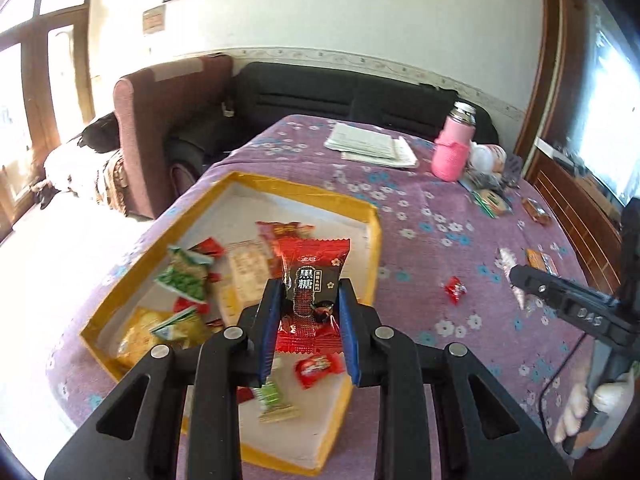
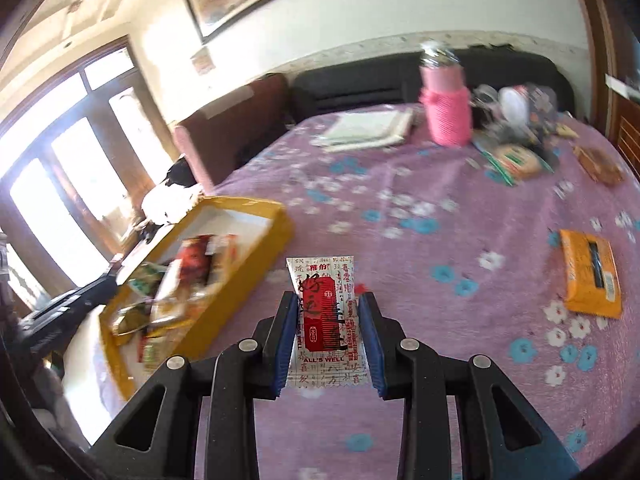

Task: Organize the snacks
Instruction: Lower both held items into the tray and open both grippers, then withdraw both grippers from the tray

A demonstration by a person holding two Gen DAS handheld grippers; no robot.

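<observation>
A: left gripper (image 1: 307, 312) jaws clamped on a crinkly red-black candy packet (image 1: 310, 280), lower centre, above the yellow tray (image 1: 362, 204).

B: right gripper (image 2: 329, 336) pinches a flat white-red sachet (image 2: 326, 320), tray centre-left.

Red-black snack packet (image 1: 310, 292) above the yellow-rimmed tray (image 1: 304, 188) of snacks; white-red packet (image 2: 326, 320) over tablecloth.

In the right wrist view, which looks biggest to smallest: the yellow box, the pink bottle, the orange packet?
1. yellow box
2. pink bottle and orange packet: about alike; the bottle stands farther from the camera, so no ranking.
</observation>
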